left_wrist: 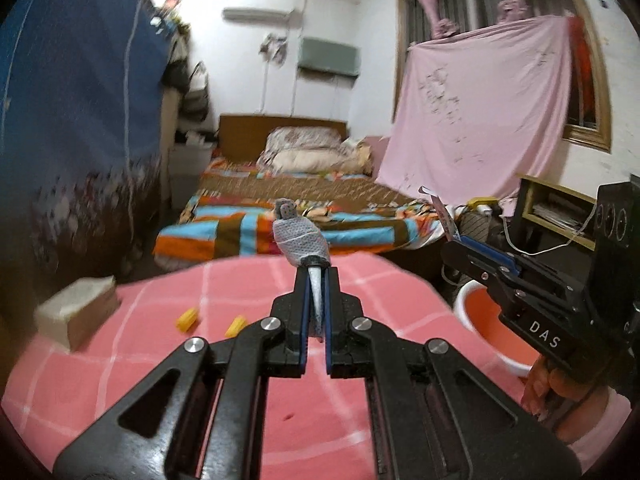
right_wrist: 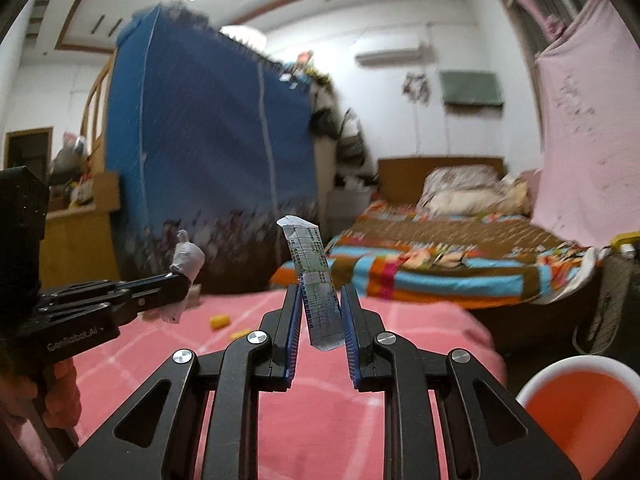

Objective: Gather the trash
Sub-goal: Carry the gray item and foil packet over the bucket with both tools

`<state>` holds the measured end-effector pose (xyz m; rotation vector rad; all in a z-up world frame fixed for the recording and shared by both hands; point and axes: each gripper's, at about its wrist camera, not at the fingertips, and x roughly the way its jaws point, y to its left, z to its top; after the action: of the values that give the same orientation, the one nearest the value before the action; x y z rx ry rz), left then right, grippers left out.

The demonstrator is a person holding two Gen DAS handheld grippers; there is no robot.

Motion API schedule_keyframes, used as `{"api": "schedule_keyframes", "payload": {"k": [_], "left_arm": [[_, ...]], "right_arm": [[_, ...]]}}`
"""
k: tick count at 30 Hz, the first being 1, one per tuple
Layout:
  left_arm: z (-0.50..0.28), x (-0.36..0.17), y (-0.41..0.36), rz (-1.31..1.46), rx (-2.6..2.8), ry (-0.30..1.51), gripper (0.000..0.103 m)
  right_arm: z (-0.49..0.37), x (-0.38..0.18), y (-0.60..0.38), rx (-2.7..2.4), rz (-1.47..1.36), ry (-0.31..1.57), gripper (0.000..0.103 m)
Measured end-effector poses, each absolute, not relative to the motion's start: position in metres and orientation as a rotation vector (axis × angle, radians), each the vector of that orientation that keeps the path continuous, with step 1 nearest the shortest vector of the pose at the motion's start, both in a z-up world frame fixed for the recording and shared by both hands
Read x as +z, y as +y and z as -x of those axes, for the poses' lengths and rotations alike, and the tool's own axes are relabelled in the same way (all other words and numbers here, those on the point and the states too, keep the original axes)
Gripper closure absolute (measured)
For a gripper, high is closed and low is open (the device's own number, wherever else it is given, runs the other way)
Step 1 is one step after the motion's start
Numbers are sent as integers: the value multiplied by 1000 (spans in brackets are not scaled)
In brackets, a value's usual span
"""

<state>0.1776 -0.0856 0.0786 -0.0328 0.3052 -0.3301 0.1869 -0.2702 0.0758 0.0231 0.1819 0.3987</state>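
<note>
My left gripper [left_wrist: 316,270] is shut on a crumpled grey-white tissue wad [left_wrist: 302,236] and holds it above the pink checked tablecloth [left_wrist: 248,384]. It also shows in the right wrist view [right_wrist: 182,280] with the wad [right_wrist: 186,258]. My right gripper [right_wrist: 320,292] holds a folded printed paper slip [right_wrist: 316,280] upright between its jaws, which stand a little apart around it. In the left wrist view the right gripper [left_wrist: 450,240] is at the right, above an orange basin [left_wrist: 492,320]. Two yellow scraps [left_wrist: 188,319] [left_wrist: 236,326] lie on the cloth.
A tissue box [left_wrist: 76,312] stands at the table's left edge. The orange basin with a white rim [right_wrist: 580,404] sits low beside the table's right side. Behind are a bed [left_wrist: 288,216], a blue wardrobe [right_wrist: 208,152] and a pink sheet [left_wrist: 476,120].
</note>
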Motion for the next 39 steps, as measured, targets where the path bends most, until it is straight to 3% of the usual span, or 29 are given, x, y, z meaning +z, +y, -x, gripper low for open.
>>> {"api": "schedule_keyframes", "payload": {"k": [20, 39], "left_arm": [[-170, 106, -202, -102, -544, 193, 103], [-181, 83, -285, -138, -722, 299, 103]], "right_arm": [[-145, 94, -365, 114, -117, 16, 85], [-142, 78, -437, -91, -232, 136, 85]]}}
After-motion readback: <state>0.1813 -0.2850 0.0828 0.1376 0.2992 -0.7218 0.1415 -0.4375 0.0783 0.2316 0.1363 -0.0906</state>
